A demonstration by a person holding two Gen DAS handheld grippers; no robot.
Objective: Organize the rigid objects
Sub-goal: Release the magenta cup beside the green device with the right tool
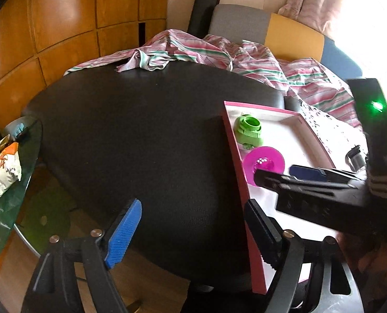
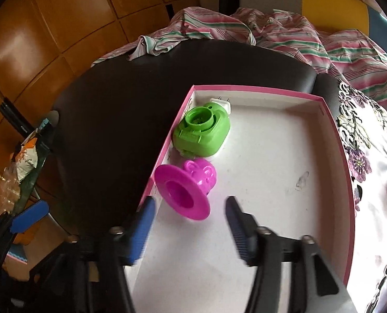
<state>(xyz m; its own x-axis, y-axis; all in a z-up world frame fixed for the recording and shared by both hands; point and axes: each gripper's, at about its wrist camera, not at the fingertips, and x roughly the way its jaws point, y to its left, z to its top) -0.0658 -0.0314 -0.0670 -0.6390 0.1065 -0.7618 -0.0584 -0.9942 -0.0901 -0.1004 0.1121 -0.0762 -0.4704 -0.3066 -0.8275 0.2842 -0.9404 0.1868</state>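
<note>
- Tilting steeply down, the right gripper [image 2: 190, 224] hung over the box [image 2: 245, 88], fingers apart and empty.
- The funnel [image 2: 185, 193] lay inside, just ahead, beside the plug [image 2: 202, 133].
- The left gripper [image 1: 193, 232] straddled the box wall, fingers apart.

Nothing really readable here; the snack bag [image 1: 4, 168] has orange script lettering, but it's too blurry to make out.

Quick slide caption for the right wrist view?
Open right gripper above the pink-rimmed box holding a magenta flanged piece and green plug-in device.
</note>
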